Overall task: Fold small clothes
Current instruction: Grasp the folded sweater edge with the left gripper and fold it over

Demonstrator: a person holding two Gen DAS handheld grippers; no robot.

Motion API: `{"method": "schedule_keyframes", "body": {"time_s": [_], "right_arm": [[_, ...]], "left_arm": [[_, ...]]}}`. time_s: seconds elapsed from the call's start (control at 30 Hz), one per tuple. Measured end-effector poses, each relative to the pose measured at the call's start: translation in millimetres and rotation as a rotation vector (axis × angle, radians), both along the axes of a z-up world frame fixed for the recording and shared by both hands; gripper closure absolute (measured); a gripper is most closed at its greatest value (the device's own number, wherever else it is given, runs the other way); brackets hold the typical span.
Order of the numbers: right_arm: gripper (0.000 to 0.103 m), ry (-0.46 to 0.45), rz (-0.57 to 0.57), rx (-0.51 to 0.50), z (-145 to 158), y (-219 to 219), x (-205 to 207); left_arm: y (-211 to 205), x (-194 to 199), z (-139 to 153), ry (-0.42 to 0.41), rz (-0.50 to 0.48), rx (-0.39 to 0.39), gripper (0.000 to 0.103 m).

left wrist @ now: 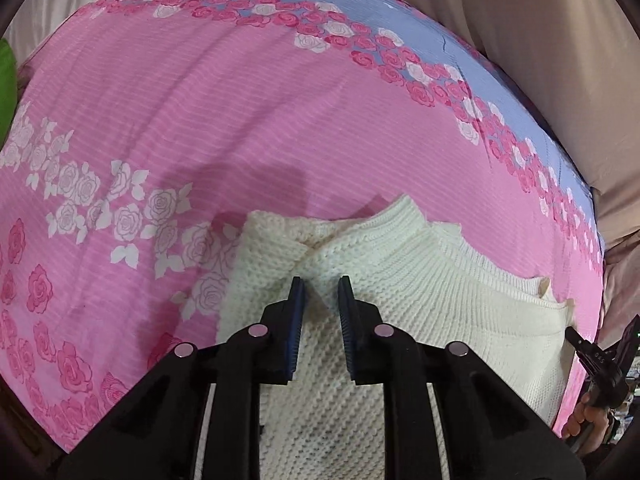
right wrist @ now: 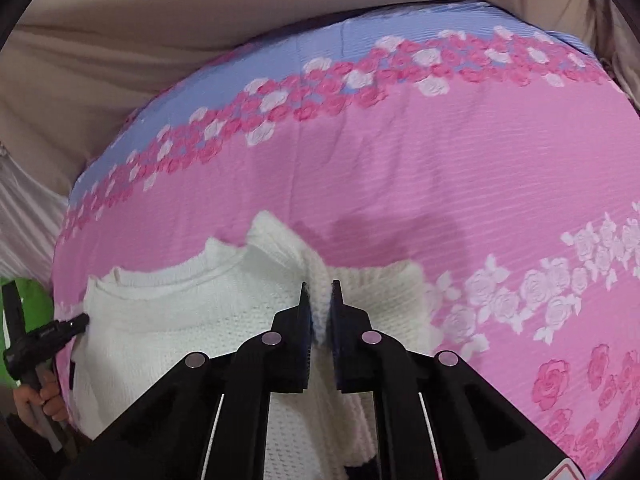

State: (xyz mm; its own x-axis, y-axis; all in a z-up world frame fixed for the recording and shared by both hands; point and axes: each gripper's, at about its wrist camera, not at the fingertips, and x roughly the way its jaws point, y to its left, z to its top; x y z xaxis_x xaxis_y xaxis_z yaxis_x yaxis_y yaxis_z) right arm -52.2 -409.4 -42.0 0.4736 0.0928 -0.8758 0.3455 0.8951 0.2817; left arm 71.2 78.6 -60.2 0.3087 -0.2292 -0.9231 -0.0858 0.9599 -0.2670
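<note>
A small cream knitted sweater (left wrist: 400,280) lies on a pink rose-print bed sheet (left wrist: 200,100). My left gripper (left wrist: 321,284) sits low over the sweater's left shoulder with its jaws slightly apart and a fold of knit between them. In the right wrist view the sweater (right wrist: 180,320) fills the lower left. My right gripper (right wrist: 320,290) is shut on a raised ridge of the knit near the right shoulder. Each gripper shows at the edge of the other's view, the right one (left wrist: 592,356) and the left one (right wrist: 48,336), both touching the sweater's sides.
The sheet (right wrist: 440,160) has a blue band with roses at the far side. Beige bedding (left wrist: 520,20) is bunched behind it. A green object (left wrist: 6,88) sits at the far left edge.
</note>
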Motion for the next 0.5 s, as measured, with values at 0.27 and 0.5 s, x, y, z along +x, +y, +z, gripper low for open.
{"method": "schedule_keyframes", "body": {"time_s": [0.27,0.5], "right_arm": [[0.089,0.023,-0.041,-0.012,12.8,0.6,-2.3],[0.084,-0.03,0.233,-0.041,58.9,106.0,-32.3]], "left_arm": [[33.5,-38.9,39.8,-0.049,0.076,-0.128,0.048],[72.9,-101.3,16.2,0.033,0.152,-0.123,0.029]]}}
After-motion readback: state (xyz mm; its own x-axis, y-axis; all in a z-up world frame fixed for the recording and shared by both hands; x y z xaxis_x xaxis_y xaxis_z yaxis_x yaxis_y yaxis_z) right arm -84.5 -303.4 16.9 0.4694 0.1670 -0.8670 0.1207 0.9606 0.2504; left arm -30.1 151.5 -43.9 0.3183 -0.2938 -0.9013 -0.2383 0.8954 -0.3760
